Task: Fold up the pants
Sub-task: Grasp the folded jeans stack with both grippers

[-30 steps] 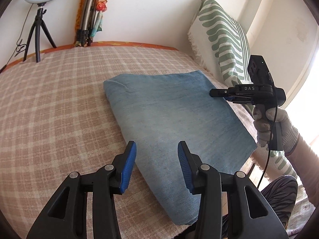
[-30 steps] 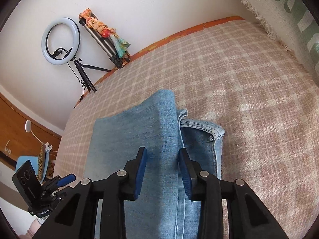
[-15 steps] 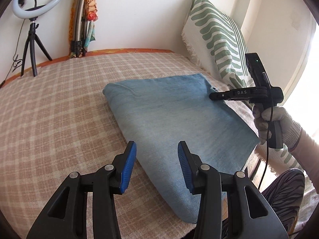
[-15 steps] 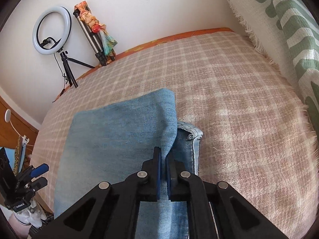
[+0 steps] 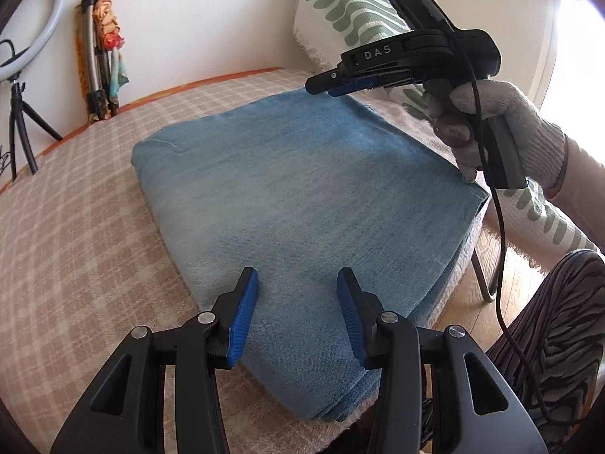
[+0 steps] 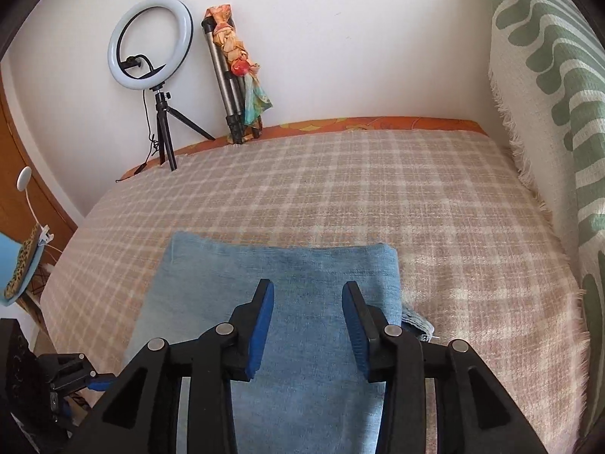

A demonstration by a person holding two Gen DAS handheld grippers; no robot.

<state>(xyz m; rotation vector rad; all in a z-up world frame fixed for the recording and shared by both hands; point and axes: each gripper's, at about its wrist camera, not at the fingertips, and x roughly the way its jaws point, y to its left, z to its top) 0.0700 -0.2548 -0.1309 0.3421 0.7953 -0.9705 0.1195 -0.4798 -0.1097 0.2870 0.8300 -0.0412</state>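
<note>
**Jeans folded flat on the checked bed, both claws empty**

A bed under a beige checked blanket fills the room, with a ring light and a folded tripod against the white wall and a green-patterned pillow at one side. The pants lie near the bed's edge as a neat blue denim rectangle, several layers deep, one hem corner peeking out. The left claw hovers spread over them, pinching nothing. The right claw has just been opening, with no cloth between its pads. Folding looks essentially done; at most a final smoothing remains.
</note>
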